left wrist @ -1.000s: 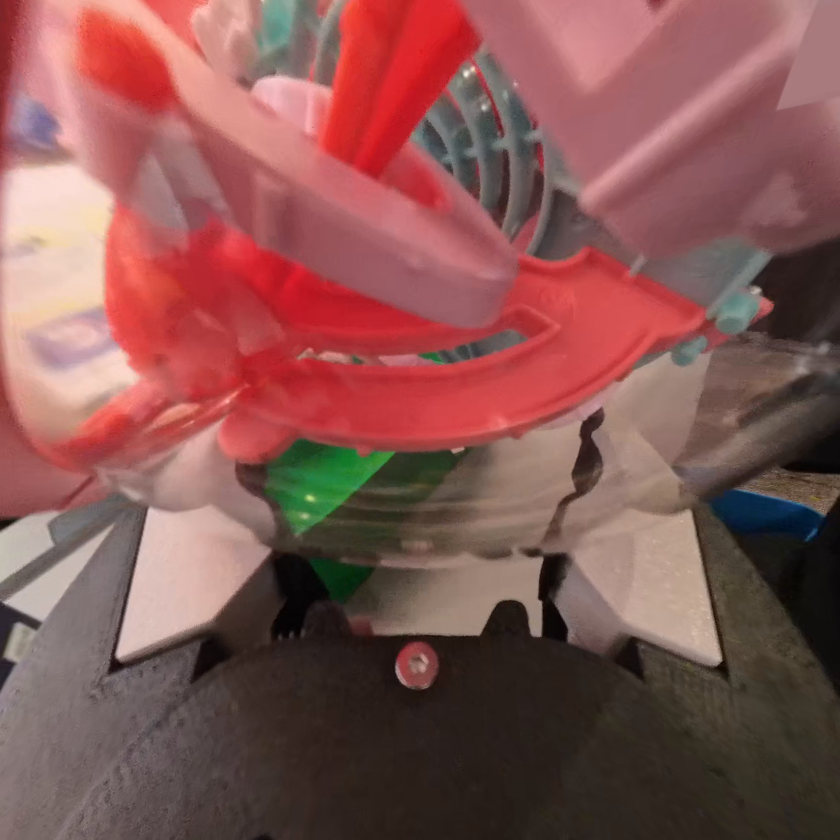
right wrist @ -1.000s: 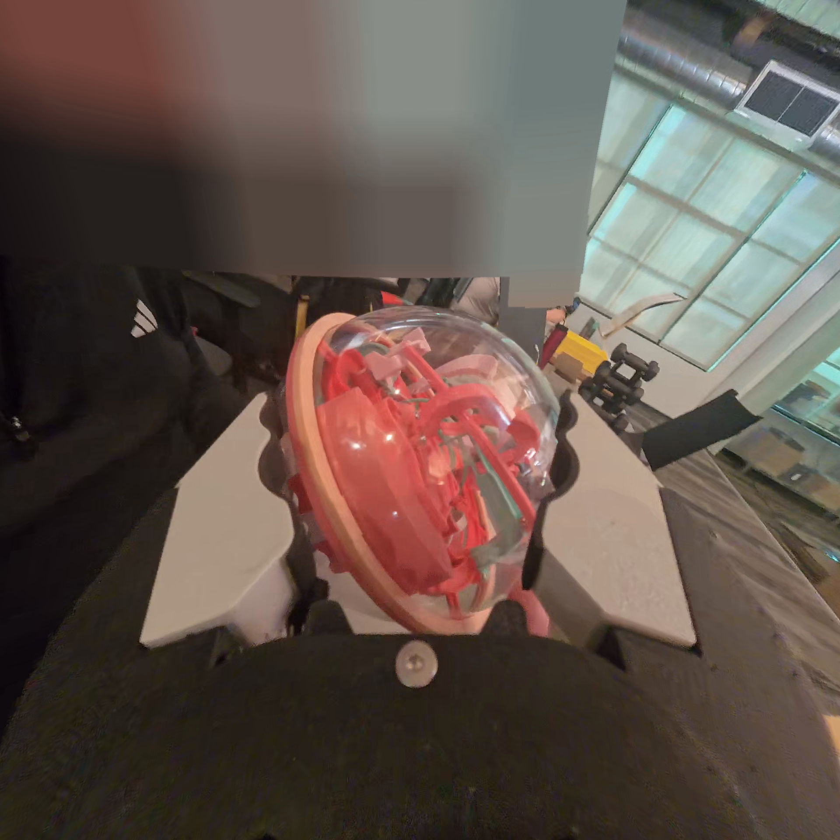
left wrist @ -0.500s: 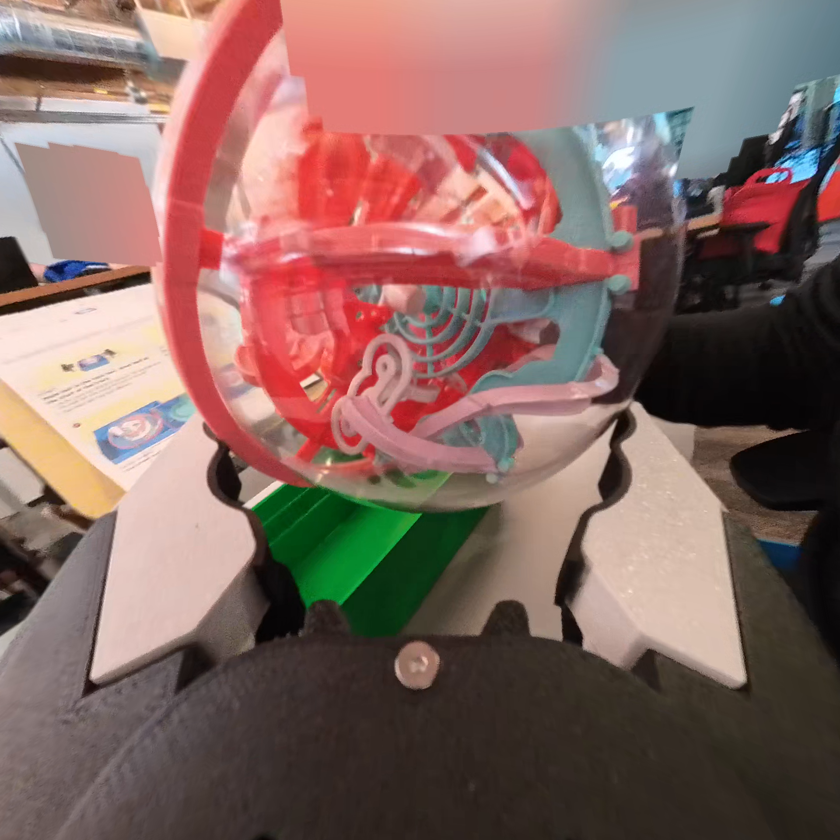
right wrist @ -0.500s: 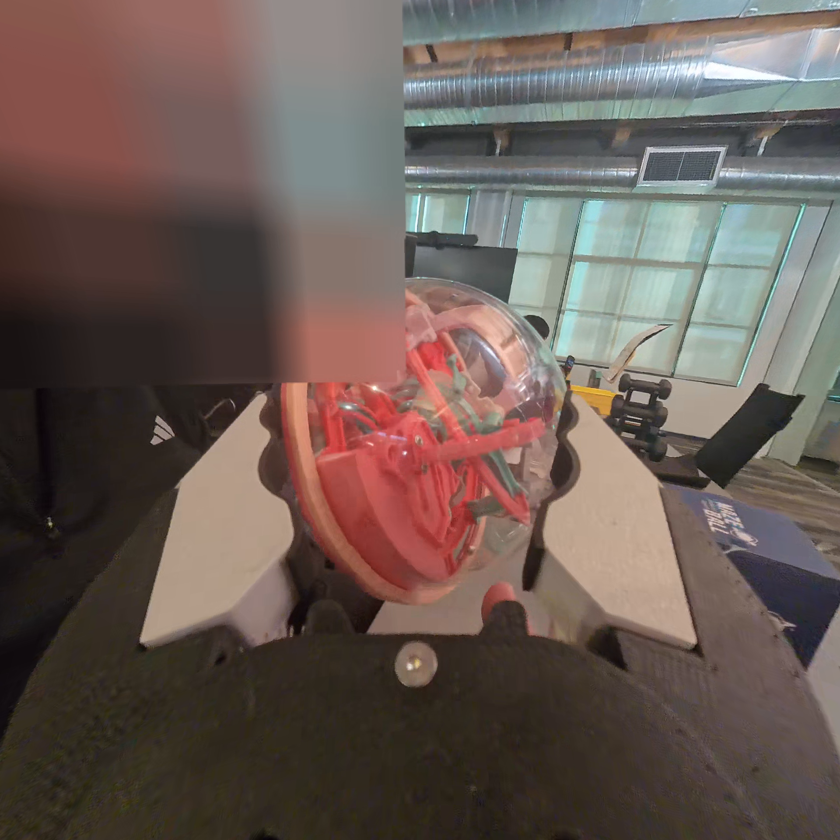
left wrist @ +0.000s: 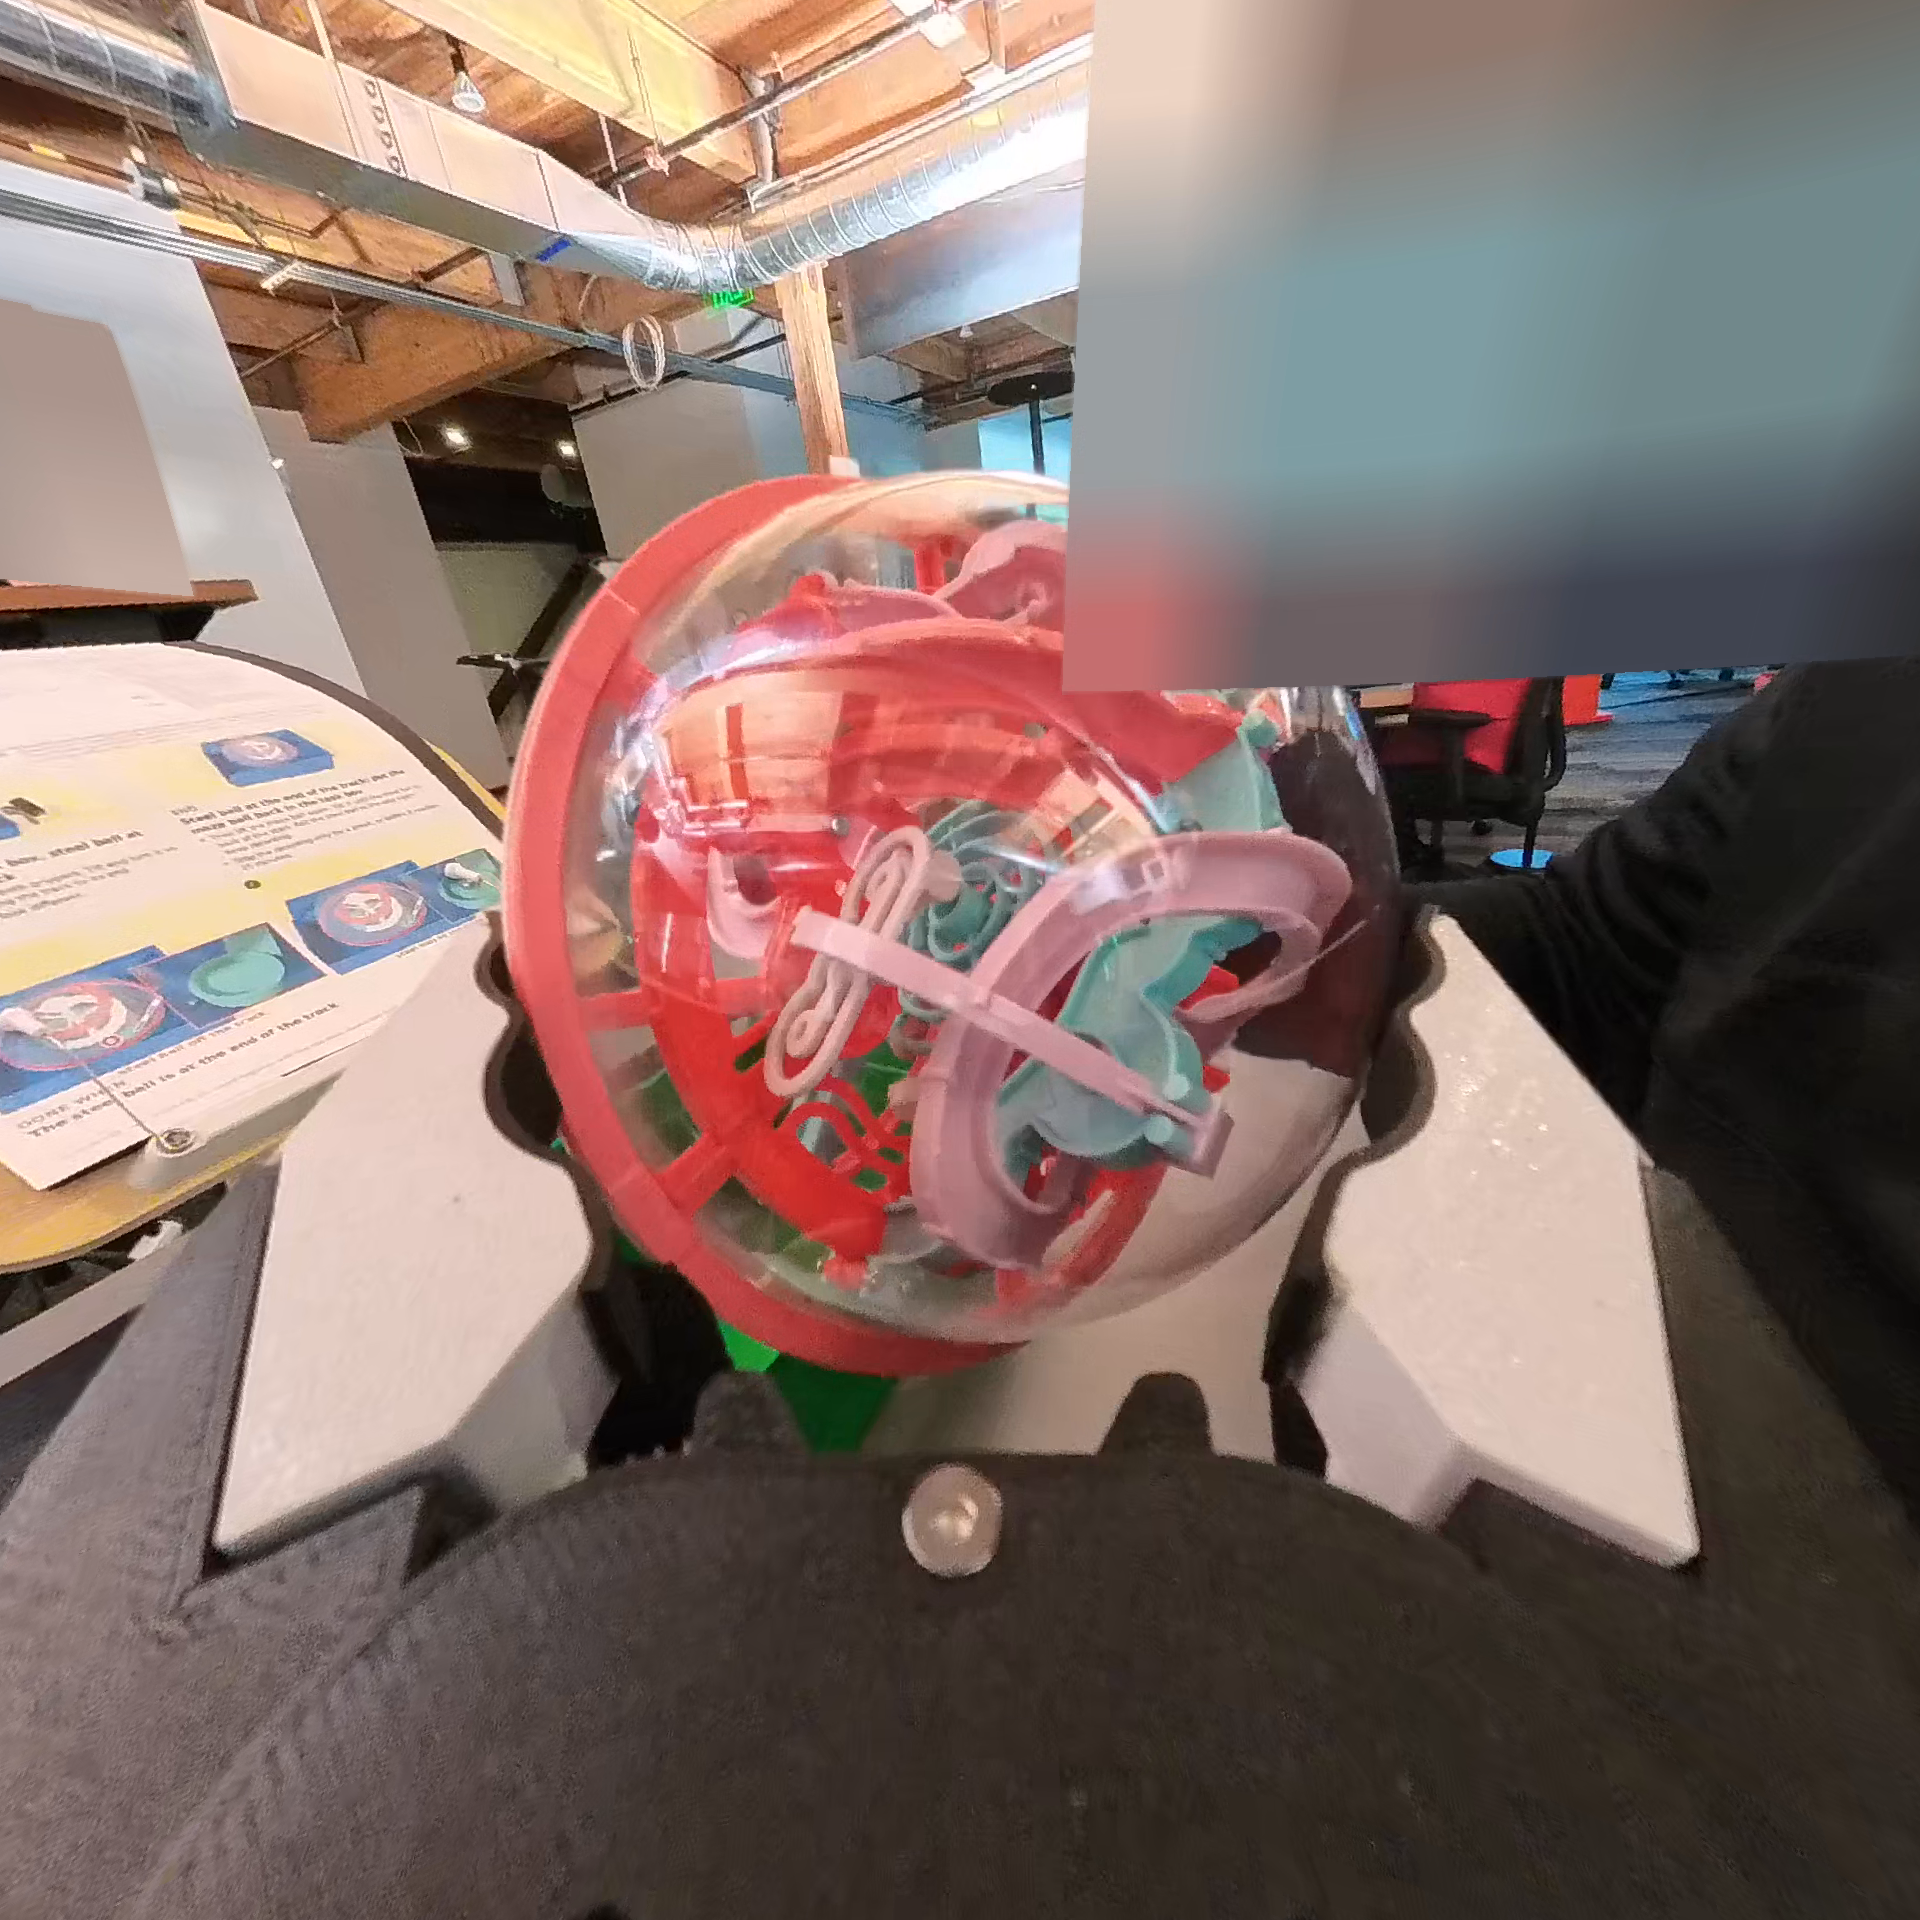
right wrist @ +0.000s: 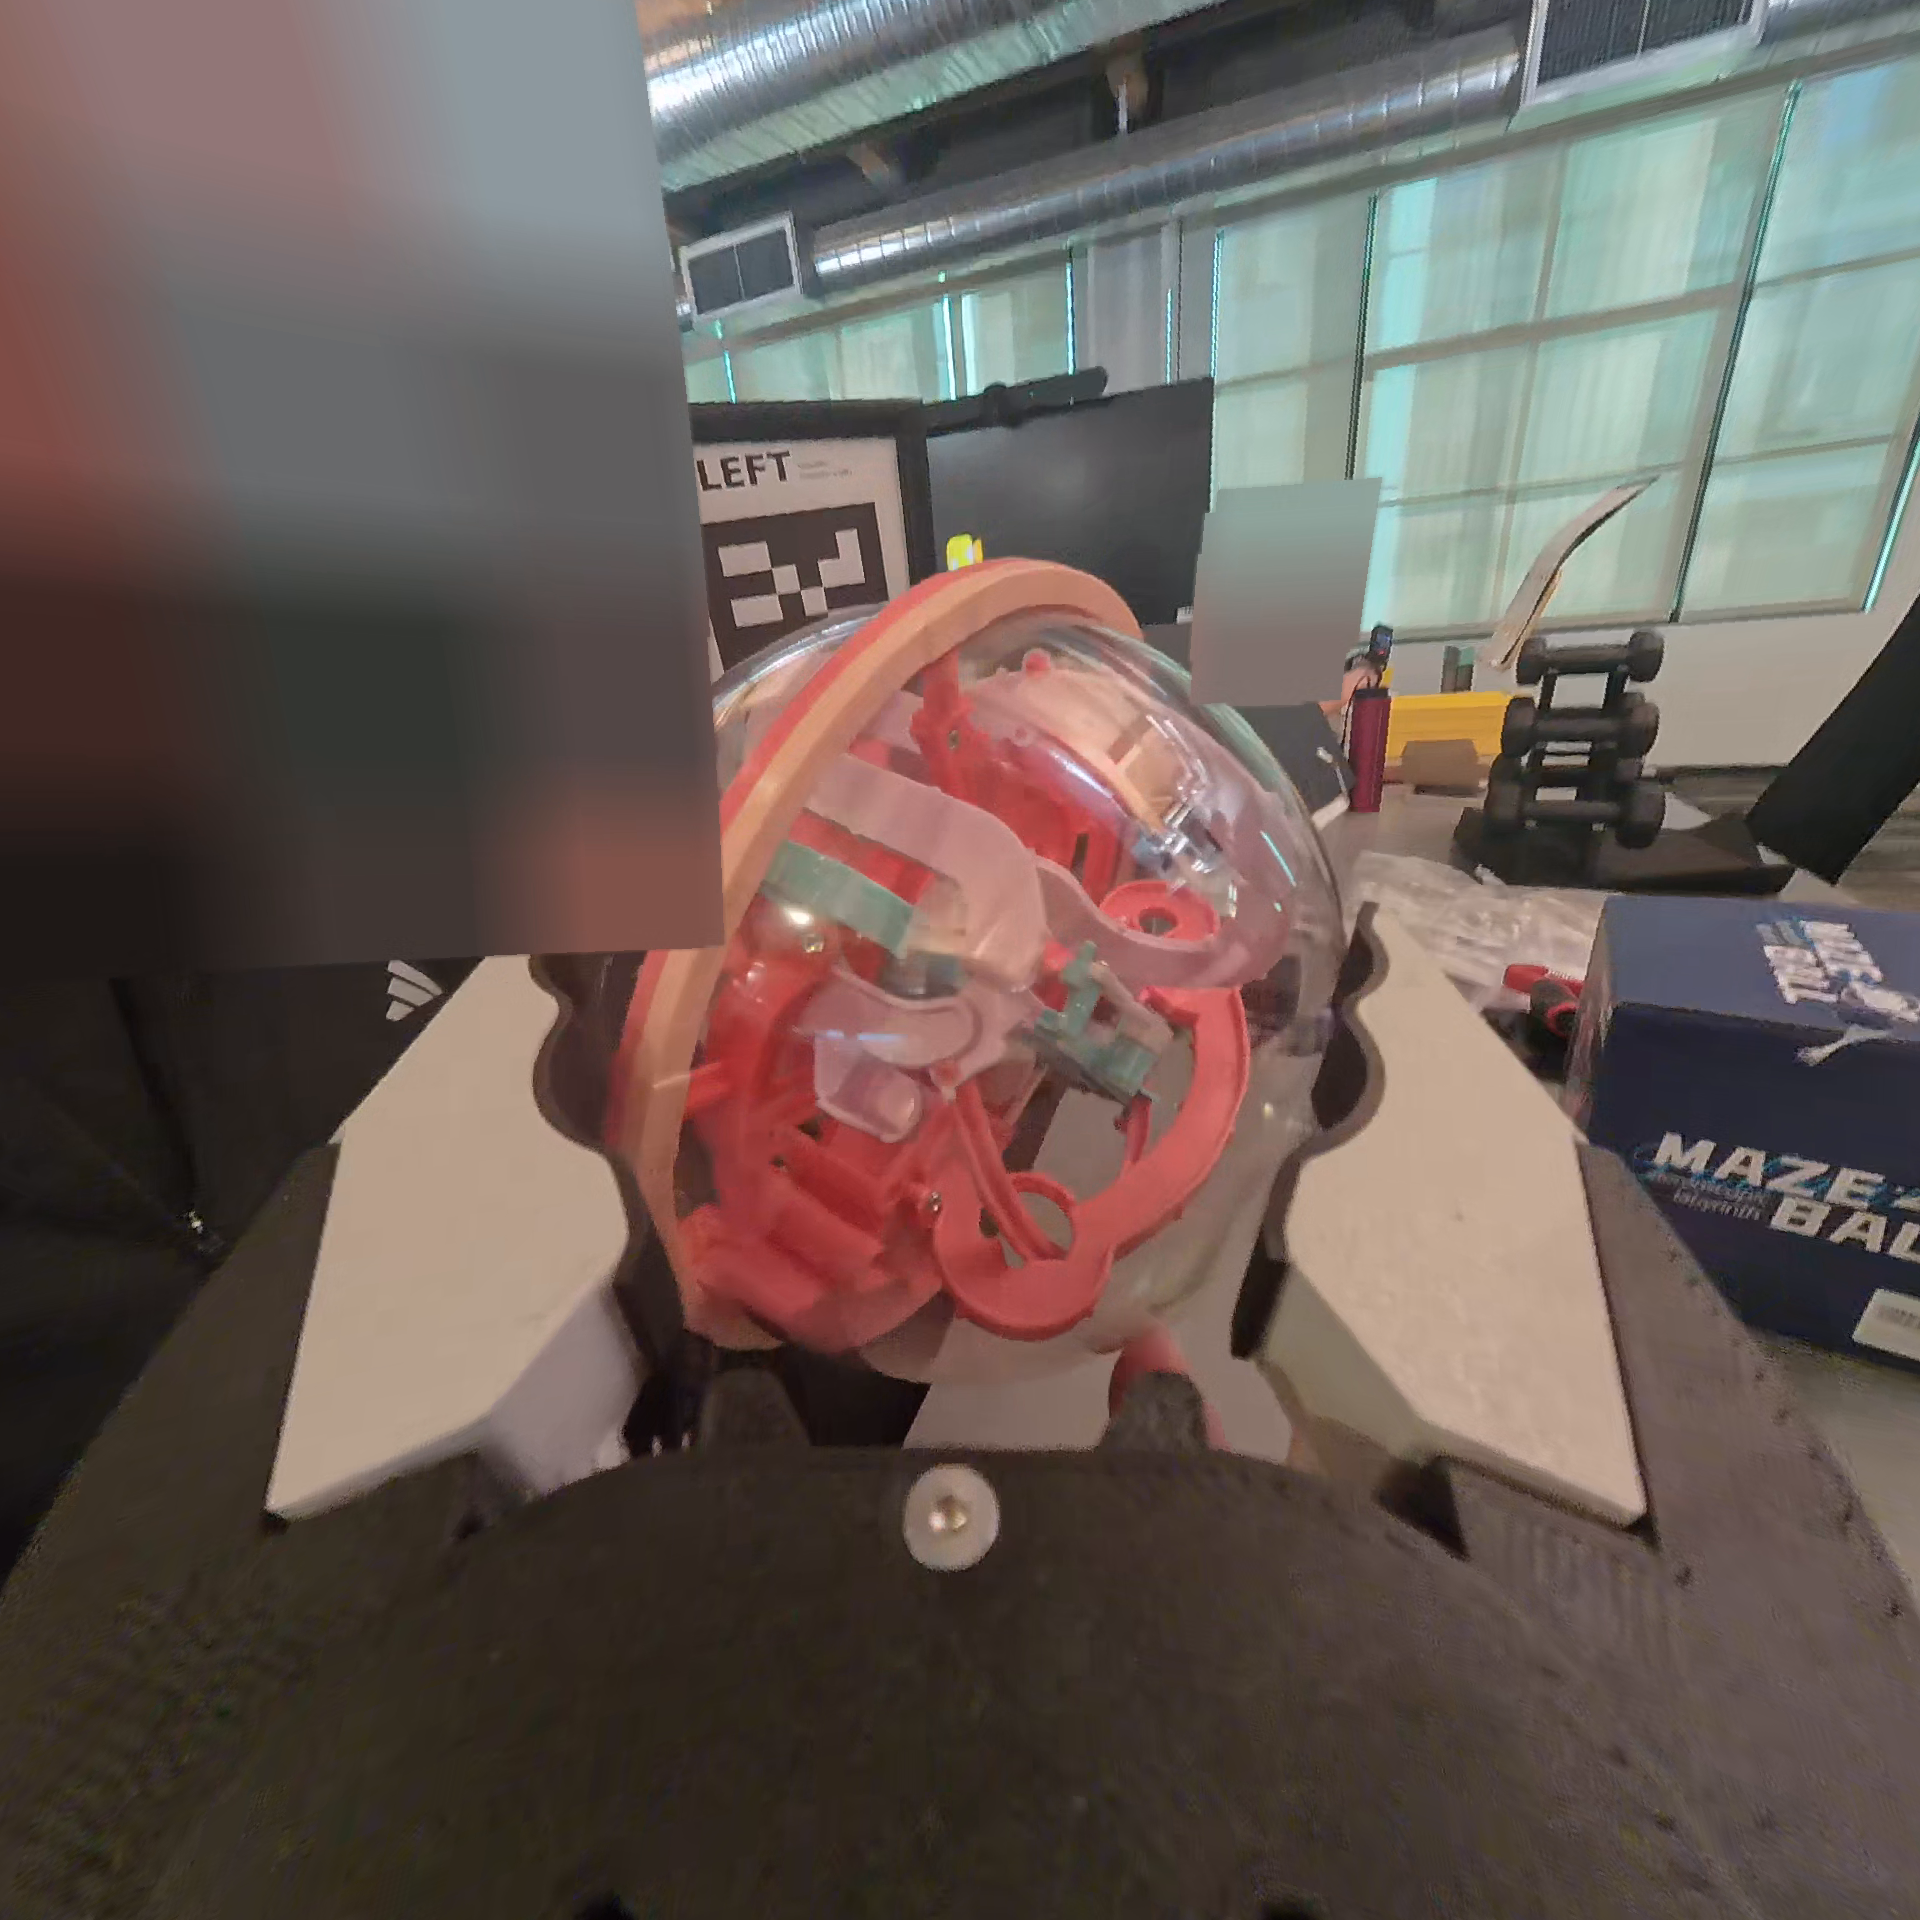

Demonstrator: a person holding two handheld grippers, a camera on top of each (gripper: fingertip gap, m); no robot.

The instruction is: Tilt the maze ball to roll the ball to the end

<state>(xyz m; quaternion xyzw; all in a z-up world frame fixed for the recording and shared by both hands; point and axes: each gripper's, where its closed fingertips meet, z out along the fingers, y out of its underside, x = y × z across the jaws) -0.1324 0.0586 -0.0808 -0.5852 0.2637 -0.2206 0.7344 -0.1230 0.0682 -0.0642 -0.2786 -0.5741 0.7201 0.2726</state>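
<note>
Sitting between the white fingers (left wrist: 416, 1195) of the left gripper (left wrist: 961, 1039), the maze ball (left wrist: 956, 935) is held off the table, with each finger's dark scalloped inner edge pressed against its clear shell. The right gripper (right wrist: 956, 1060) clamps the same maze ball (right wrist: 966, 987) from another side, its white fingers (right wrist: 1455, 1195) closed onto the shell too. The ball's red rim (left wrist: 582, 883) runs tilted, leaning over to the left in both wrist views. Inside the shell lie red, pink and teal tracks; the small steel ball cannot be picked out among them. A green part (left wrist: 821, 1392) shows under the ball in the left wrist view. A round table with printed instruction sheets (left wrist: 156, 914) sits off to the left. In the right wrist view a dark blue box (right wrist: 1756, 1122) stands on the table to the right, near a rack of dumbbells (right wrist: 1579, 748) farther back
</note>
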